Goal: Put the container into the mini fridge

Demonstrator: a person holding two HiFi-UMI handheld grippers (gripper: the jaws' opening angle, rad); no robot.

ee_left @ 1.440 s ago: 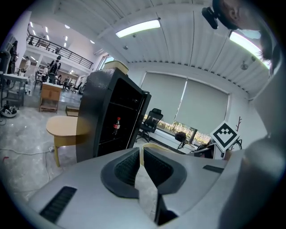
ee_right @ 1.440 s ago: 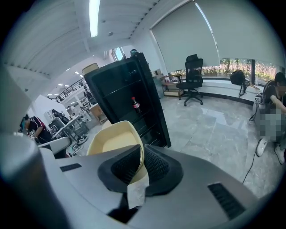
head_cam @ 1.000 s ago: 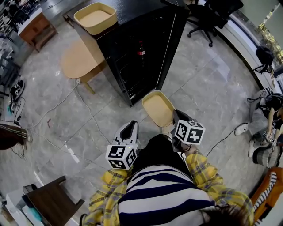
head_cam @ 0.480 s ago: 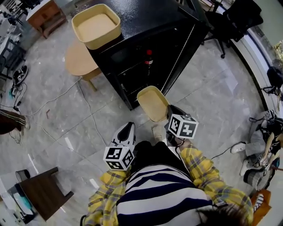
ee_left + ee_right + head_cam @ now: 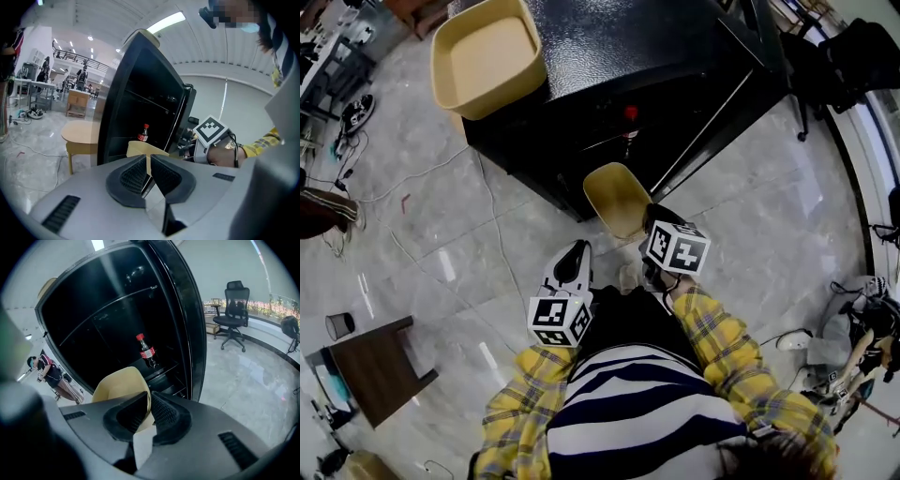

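The right gripper (image 5: 646, 217) is clamped on the near rim of the yellow container (image 5: 617, 197), with the rim pinched between its jaws in the right gripper view. Compared with a second ago, the person has stepped closer, and the container has moved from above the bare floor to just in front of the open mini fridge (image 5: 609, 56). It is still outside. Inside, a bottle (image 5: 146, 351) stands on a shelf. I think the carrying is nearly finished and the insertion comes next. The left gripper (image 5: 573, 258) stays low by the body, its jaws together on nothing.
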